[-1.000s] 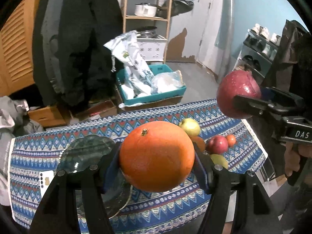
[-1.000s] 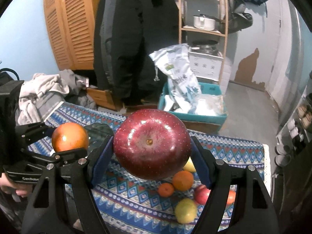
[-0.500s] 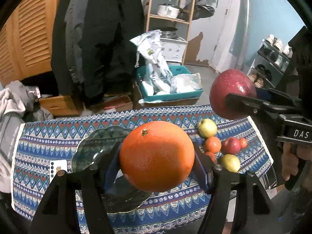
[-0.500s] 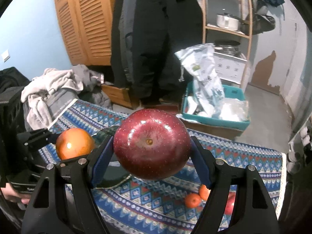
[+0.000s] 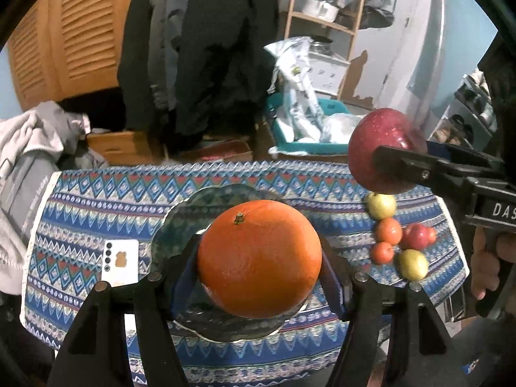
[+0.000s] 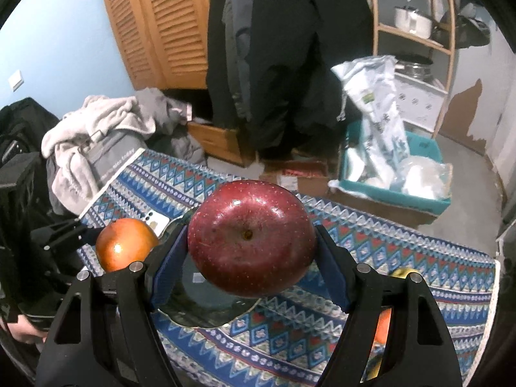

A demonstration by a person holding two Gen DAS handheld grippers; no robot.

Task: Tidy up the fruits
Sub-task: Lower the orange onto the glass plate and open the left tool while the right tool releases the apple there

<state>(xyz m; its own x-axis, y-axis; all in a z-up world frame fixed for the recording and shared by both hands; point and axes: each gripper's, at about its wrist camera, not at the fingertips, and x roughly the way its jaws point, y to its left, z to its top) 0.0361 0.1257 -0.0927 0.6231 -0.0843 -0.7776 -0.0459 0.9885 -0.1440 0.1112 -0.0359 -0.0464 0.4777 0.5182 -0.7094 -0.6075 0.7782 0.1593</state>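
Clamping orange between left hand-held gripper pads.

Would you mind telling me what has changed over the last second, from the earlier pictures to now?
Both grippers have carried their fruit across toward the dark plate: the left gripper now holds the orange above it, and the right gripper with the red apple has followed. Nothing was let go. The small fruits and the phone stayed put.
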